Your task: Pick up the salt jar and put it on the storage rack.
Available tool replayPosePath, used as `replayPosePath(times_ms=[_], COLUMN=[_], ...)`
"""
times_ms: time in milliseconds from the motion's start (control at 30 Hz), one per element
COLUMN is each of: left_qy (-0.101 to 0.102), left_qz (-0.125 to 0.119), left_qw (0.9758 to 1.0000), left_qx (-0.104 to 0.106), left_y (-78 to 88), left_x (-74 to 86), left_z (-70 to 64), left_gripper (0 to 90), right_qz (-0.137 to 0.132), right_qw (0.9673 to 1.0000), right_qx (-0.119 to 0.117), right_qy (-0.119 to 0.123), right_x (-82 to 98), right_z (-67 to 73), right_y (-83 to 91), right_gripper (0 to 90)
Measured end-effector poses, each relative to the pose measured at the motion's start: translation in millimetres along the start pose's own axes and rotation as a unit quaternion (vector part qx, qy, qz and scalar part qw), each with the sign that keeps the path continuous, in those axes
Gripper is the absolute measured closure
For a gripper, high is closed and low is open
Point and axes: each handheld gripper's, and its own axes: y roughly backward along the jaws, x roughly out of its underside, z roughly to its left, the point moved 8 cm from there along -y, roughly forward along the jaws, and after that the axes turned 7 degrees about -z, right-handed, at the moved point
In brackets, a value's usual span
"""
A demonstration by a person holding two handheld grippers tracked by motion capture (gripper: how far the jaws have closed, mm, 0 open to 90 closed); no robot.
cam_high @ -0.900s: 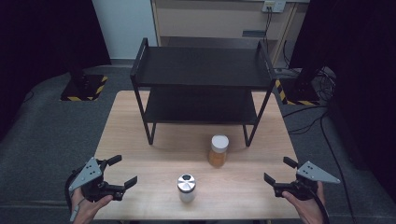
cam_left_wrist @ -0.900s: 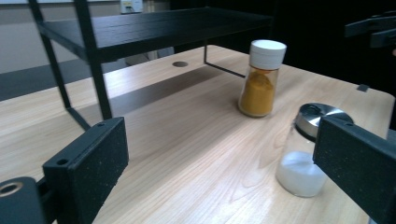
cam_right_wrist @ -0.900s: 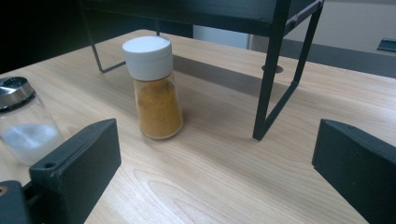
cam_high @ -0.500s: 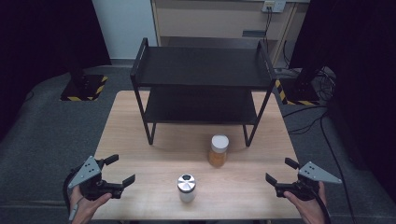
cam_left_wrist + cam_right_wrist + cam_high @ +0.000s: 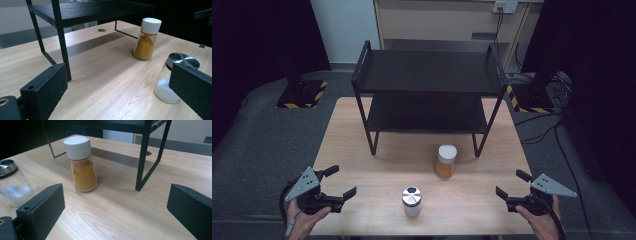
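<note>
Both released, nothing between the jaws: left gripper (image 5: 339, 185) and right gripper (image 5: 508, 186) low at the near table corners, well apart from the black two-tier metal shelf rack (image 5: 427, 85). Just in front of the rack's right leg, a clear spice jar of orange powder with white cap (image 5: 445, 161); nearer still, a glass salt shaker with steel lid (image 5: 411, 201). Likely risks: tipping either tall, narrow jar with a sideways nudge, or clipping the leg while reaching in.

Steel-capped salt shaker (image 5: 411, 200) upright, near edge — orange spice jar (image 5: 445, 161) upright behind.
</note>
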Motion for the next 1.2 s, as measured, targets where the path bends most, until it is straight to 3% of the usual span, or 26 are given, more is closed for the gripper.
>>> replayPosePath(times_ms=[667, 833, 900, 1200], left_qy=[0.000, -0.006, -0.016, -0.025], left_qz=[0.008, 0.005, 0.014, 0.026], left_qw=[1.0000, 0.9997, 0.9994, 0.9973], left_qx=[0.005, 0.023, 0.028, 0.064], left_y=[-0.6, -0.1, -1.0, -9.6], left_x=[-7.1, -19.1, -28.5, -57.6], left_z=[-3.8, -3.6, -5.9, -9.3], left_gripper=[0.7, 0.7, 0.7, 0.9], right_qz=[0.004, 0.003, 0.003, 0.003], right_qw=[1.0000, 1.0000, 1.0000, 1.0000], right_qx=[-0.005, -0.006, -0.004, -0.004], right_qy=[-0.002, -0.002, -0.003, -0.003], right_x=[1.9, 2.0, 2.3, 2.3], right_z=[0.2, 0.0, -0.4, -0.4], right_y=[-2.8, -2.9, -2.6, -2.4], right_gripper=[1.9, 1.9, 1.9, 1.9])
